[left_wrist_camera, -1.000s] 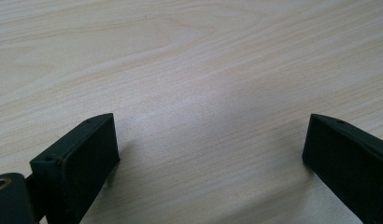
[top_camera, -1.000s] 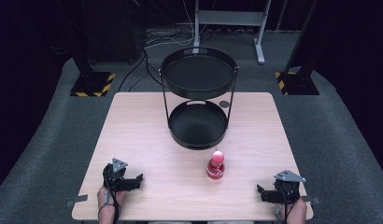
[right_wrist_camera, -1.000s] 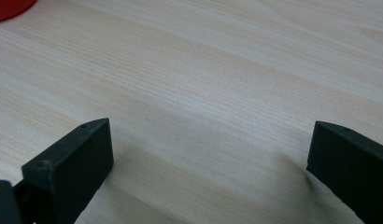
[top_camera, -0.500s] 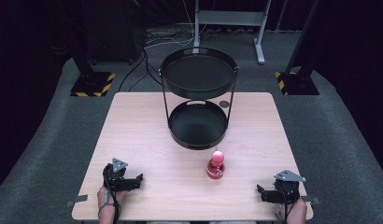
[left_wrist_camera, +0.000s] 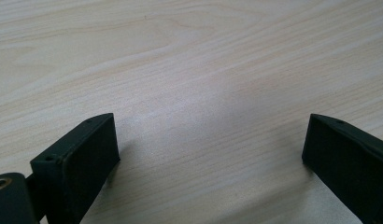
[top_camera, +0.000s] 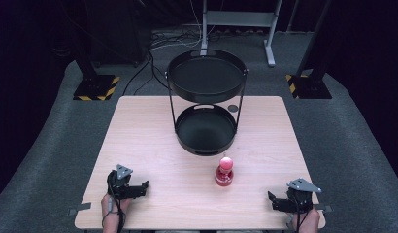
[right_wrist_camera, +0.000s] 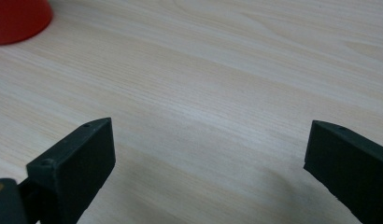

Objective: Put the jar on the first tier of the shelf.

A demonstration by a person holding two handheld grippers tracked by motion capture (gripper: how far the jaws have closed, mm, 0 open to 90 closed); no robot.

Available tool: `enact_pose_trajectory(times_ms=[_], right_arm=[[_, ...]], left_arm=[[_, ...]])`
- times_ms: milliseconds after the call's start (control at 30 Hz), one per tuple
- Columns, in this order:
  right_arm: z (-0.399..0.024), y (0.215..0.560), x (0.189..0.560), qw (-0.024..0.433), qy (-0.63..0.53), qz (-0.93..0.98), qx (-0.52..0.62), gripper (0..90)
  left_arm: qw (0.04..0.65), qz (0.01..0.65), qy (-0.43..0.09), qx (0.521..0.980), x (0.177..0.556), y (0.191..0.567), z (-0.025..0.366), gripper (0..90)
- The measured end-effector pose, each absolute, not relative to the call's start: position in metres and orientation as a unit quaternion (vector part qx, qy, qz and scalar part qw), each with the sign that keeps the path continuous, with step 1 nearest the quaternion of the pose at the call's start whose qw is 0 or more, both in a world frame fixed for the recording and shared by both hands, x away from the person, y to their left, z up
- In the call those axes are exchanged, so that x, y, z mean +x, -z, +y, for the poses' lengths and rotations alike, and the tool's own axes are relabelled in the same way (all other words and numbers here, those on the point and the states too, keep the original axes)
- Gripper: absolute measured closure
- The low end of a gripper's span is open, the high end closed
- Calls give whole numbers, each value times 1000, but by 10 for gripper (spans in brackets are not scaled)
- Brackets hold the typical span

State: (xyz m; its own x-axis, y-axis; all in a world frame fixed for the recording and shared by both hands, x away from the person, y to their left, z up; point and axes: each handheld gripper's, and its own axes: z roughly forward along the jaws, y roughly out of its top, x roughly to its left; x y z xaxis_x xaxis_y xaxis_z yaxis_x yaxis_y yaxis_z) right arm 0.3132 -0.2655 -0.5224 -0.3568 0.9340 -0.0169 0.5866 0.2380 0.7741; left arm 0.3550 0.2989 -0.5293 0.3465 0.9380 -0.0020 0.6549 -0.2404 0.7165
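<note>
A pale wooden table (top_camera: 153, 141) stands on a grey floor. Near its front edge, a little right of the middle, a small red bottle (top_camera: 224, 171) stands upright with a pink round cap on top. Any label on the bottle is too small to read, and no words show anywhere else. Just behind the bottle is a black stand (top_camera: 206, 104) with two round trays, one low on the table and one held high above it on thin rods. A small dark round spot (top_camera: 232, 108) lies on the table beside the stand, at the back right. The left gripper (top_camera: 144, 186) rests at the front left of the table, well apart from the bottle, with a hand behind it. Its jaws are spread wide and hold nothing; the left gripper view (left_wrist_camera: 208, 154) shows bare wood between them. The right gripper (top_camera: 272, 200) rests at the front right corner, also held by a hand. Its jaws are spread wide too, with bare wood between them in the right gripper view (right_wrist_camera: 208, 156). The red base of the bottle (right_wrist_camera: 19, 18) peeks in at the top left corner there, away from the jaws.
</note>
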Motion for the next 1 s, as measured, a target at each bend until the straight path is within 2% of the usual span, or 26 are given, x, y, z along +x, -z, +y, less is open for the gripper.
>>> enact_pose_trajectory(times_ms=[1000], right_arm=[[-235,505,308,242,-395,744,482,12]], left_arm=[[320,527,-222,756,355,529,299,33]])
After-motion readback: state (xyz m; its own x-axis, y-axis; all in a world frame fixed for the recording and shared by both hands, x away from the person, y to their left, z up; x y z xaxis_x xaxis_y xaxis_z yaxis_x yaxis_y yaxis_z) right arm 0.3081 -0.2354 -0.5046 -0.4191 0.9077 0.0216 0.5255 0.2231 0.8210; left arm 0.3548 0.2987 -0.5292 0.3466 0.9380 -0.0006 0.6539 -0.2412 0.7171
